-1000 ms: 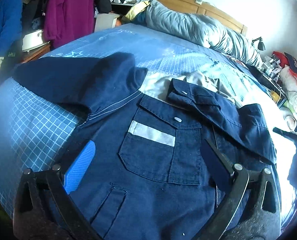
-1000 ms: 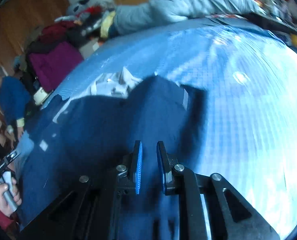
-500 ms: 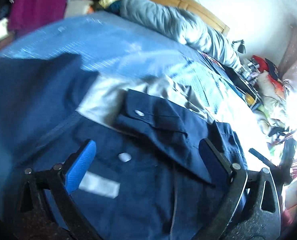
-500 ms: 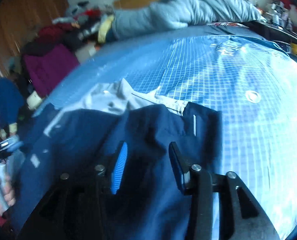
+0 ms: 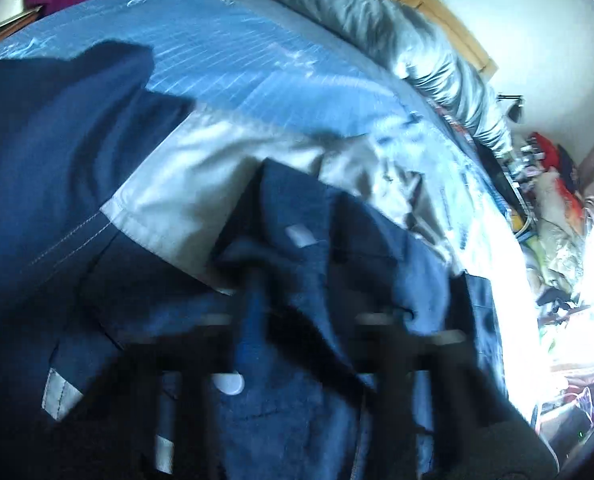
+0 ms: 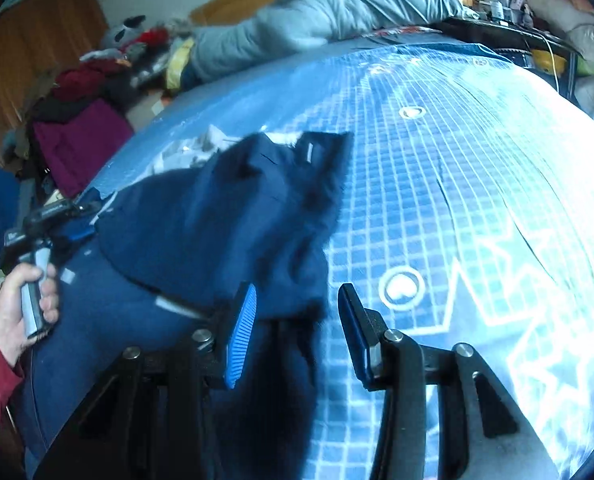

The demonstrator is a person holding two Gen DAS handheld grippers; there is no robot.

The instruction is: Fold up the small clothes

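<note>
A dark navy work shirt (image 5: 305,412) lay spread across the bed (image 5: 257,64), on a blue cover printed with a white grid, and filled the lower half of the left wrist view. Its pale grey inner lining (image 5: 185,208) showed at about ten o'clock of that view's centre, with the folded collar just right of it and a white snap button (image 5: 227,383) toward six o'clock. The left gripper (image 5: 293,344) was badly smeared by motion blur at the bottom of its own view (only dark bars and a hint of blue pad could be made out); its jaws were clenched fully together over the collar area, though whether cloth was pinched between them I could not tell. In the right wrist view the right gripper (image 6: 297,320) held its jaws parted, released, with the blue ribbed pad (image 6: 241,336) at seven o'clock touching the dark edge of a folded-over sleeve (image 6: 233,216), and grid cover showing at the other finger. At nine o'clock of that view a hand (image 6: 21,304) in a red sleeve gripped the handle of the other tool. A rumpled grey quilt (image 6: 321,20) lay along the wooden headboard at twelve o'clock.
</note>
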